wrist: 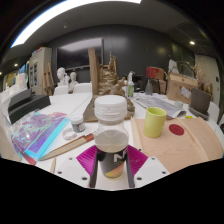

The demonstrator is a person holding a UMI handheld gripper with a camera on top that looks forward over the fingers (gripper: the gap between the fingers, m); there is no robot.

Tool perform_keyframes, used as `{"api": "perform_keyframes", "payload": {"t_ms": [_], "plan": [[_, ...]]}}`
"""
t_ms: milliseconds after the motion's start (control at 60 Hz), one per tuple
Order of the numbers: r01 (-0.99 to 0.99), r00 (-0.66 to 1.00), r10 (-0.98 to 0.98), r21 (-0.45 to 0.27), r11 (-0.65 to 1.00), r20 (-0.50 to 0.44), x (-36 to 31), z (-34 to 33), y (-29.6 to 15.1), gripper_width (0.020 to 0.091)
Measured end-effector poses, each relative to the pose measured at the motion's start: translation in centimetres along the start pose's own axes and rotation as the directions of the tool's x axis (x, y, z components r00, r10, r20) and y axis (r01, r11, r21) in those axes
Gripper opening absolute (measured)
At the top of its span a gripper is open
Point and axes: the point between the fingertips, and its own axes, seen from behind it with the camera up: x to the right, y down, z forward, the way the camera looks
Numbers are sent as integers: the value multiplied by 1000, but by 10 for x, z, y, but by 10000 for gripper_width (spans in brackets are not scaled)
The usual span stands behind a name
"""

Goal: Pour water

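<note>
A clear bottle with a white cap and a dark label stands upright between my fingers, held a little above the white table. My gripper is shut on the bottle, both magenta pads pressing its lower sides. Liquid shows in the bottle's lower part. Just beyond and to the right a yellow-green cup stands on a pale wooden board.
A red round lid lies on the board beside the cup. Left of the bottle lie an iridescent pouch, a small jar and a wooden-handled tool. Wooden racks and clutter fill the far table.
</note>
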Motion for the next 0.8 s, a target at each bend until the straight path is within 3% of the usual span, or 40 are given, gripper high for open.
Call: {"api": "perform_keyframes", "payload": {"t_ms": [250, 433, 617, 717, 800], "plan": [[32, 999, -32, -3, 999, 27, -10, -1, -1, 246], [-7, 999, 6, 29, 1000, 52, -21, 4, -38, 239], [-376, 917, 355, 95, 922, 184, -27, 21, -131, 238], [-672, 719, 637, 43, 739, 278, -23, 38, -173, 238], [-869, 453, 832, -48, 492, 319, -8, 55, -193, 236]]}}
